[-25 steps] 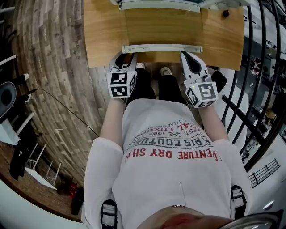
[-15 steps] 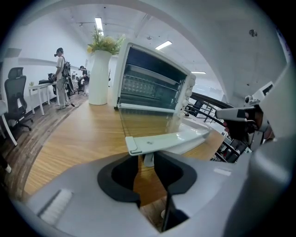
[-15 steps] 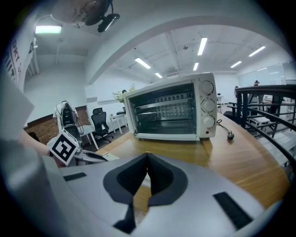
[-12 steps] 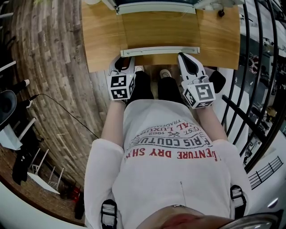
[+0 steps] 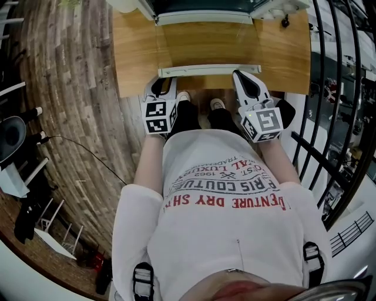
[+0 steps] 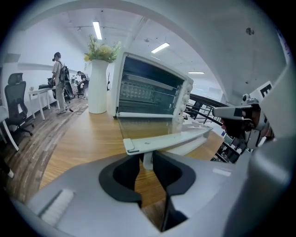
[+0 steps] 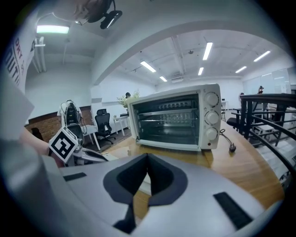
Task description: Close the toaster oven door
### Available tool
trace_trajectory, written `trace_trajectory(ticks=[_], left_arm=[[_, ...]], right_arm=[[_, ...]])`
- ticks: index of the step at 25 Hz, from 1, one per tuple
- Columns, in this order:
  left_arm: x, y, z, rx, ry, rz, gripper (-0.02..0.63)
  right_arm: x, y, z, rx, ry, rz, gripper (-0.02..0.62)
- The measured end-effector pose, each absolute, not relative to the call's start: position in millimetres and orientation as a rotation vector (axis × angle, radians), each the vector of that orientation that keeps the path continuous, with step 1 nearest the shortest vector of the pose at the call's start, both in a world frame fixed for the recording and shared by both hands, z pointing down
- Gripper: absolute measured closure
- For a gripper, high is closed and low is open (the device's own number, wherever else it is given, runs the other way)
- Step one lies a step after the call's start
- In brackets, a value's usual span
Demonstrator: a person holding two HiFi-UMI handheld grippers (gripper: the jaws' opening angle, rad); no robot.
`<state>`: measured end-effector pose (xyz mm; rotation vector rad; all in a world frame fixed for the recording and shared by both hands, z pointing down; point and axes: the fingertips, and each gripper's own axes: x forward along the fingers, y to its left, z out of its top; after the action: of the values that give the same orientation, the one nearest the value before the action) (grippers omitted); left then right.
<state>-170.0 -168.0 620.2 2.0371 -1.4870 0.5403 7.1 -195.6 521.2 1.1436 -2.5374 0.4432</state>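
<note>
A white toaster oven (image 5: 202,9) stands at the far side of the wooden table (image 5: 135,53). Its glass door (image 5: 205,44) lies open and flat, the white handle bar (image 5: 210,70) toward me. My left gripper (image 5: 164,85) is at the handle's left end. In the left gripper view the handle (image 6: 171,141) crosses just past the left gripper (image 6: 147,159), and its short post stands between the pads. The jaws have just been closing, and a sliver of gap remains. My right gripper (image 5: 242,79) hovers at the handle's right end. Its tips (image 7: 147,159) meet before the oven (image 7: 178,120).
A white vase of flowers (image 6: 98,88) stands left of the oven. The oven's cord and plug (image 7: 231,147) lie on the table to its right. A black railing (image 5: 329,88) runs along the right. A person (image 6: 59,78) stands far off near an office chair (image 6: 16,106).
Both grippers stay at the handle's two ends. The table and oven sit slightly higher in the head view as the camera has shifted.
</note>
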Motion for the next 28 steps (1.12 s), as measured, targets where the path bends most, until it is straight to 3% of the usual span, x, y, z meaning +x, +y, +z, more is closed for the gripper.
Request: trace_trajectory(ticks=[28], left_arm=[[-192,-198,526,2.155,-1.551,0.432,0.502]], right_arm=[[-10,-218,453,1.161,-2.654,0.281,0.591]])
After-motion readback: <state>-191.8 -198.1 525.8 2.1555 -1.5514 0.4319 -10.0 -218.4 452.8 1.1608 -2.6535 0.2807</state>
